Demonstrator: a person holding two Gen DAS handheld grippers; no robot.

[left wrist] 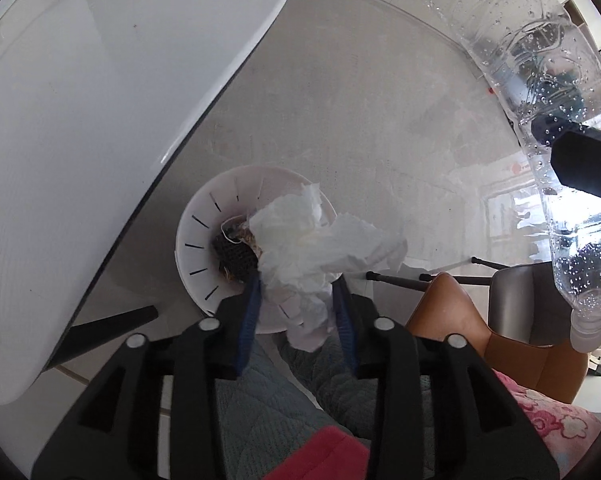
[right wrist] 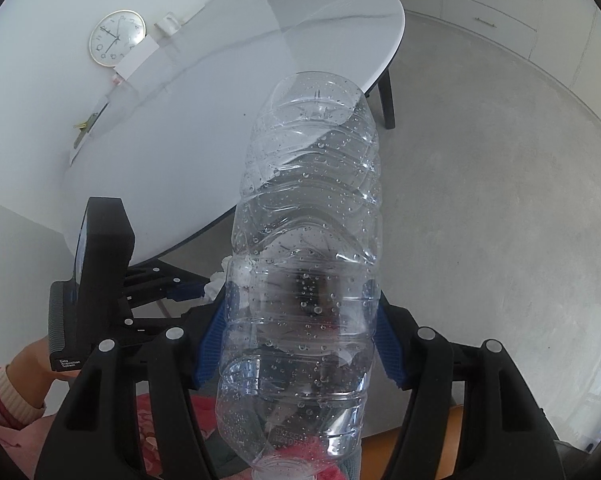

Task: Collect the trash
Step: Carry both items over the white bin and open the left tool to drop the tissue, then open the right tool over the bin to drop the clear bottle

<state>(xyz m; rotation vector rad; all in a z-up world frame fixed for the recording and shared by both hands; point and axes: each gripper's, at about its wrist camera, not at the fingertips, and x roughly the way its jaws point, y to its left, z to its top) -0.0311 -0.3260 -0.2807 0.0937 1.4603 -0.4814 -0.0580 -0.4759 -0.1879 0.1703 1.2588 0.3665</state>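
My left tool (left wrist: 296, 300) over white bin (left wrist: 196, 236), lower centre; jaws apart, crumpled tissue (left wrist: 320, 248) loose between. Shake clear before leaving. Right tool (right wrist: 300, 336) clamped on plastic bottle (right wrist: 308, 240); bin it next.

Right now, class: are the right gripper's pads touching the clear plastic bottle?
Touching. The right wrist view shows the right gripper with a blue pad pressed against each side of the clear plastic bottle, no gap showing.
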